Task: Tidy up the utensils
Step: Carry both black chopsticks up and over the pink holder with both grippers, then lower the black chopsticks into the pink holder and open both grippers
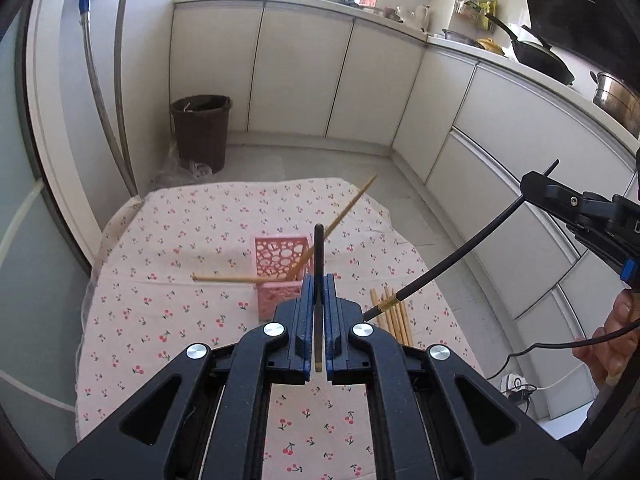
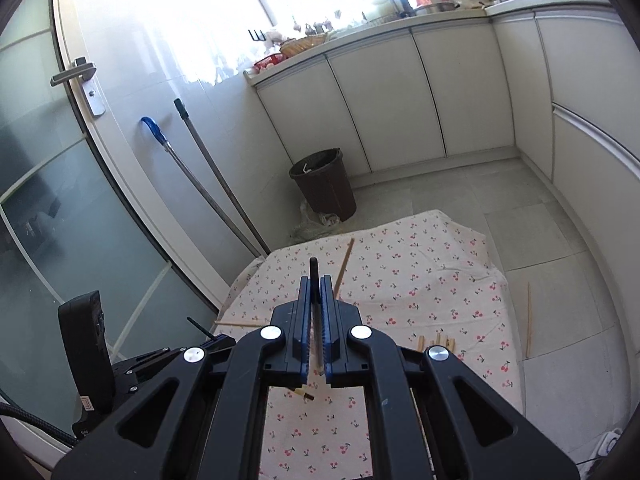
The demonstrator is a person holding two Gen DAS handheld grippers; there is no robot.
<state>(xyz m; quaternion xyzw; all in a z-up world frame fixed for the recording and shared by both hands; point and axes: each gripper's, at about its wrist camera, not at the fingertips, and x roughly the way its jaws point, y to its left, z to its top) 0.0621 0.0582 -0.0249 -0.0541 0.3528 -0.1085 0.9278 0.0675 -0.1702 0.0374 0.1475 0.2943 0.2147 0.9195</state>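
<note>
My left gripper [image 1: 319, 280] is shut on a black chopstick [image 1: 318, 248] that stands up between its blue pads, just above and in front of the pink perforated holder [image 1: 280, 260]. The holder stands on the cherry-print cloth [image 1: 168, 312] with two wooden chopsticks [image 1: 344, 212] leaning out of it. My right gripper [image 2: 316, 280] is shut on another black chopstick [image 2: 313, 270]; in the left wrist view that chopstick [image 1: 452, 258] slants down to a bunch of wooden chopsticks [image 1: 394, 314] lying on the cloth at the right.
A brown waste bin [image 1: 202, 132] stands on the floor beyond the table. Two mop handles [image 1: 120, 100] lean on the wall at the left. White cabinets [image 1: 340, 76] run along the back and right. One wooden chopstick [image 2: 529, 320] lies on the floor.
</note>
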